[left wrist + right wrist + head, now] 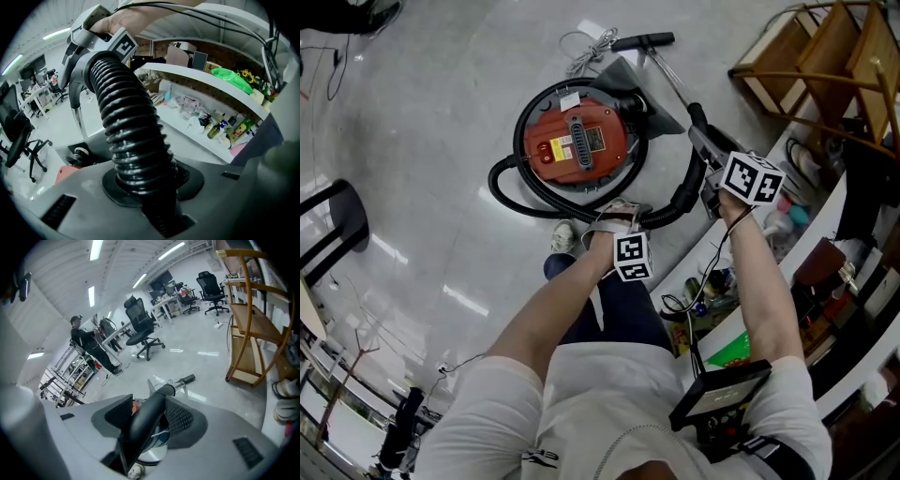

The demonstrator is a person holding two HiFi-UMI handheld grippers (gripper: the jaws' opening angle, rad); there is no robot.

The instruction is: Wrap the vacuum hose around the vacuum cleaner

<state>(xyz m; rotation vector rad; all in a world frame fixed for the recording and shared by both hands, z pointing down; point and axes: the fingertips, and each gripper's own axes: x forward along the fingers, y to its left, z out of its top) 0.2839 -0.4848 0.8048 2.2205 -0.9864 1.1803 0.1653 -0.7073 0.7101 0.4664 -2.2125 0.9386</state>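
Big picture first: the red vacuum cleaner [578,141] sits on the floor [441,84], and the black ribbed hose [511,192] already curls round its left side and front before climbing towards the person. The left gripper [140,180] is clamped round that hose, ribs squeezed between its pads. The right gripper [147,423] grips the smooth black wand handle [697,122], with the metal tube [667,77] running on past the canister. Here's what matters: the free stretch runs across from left gripper to right, the canister lies ahead and to the left of both, and the left one is nearer, so the handle end looks set to swing round it
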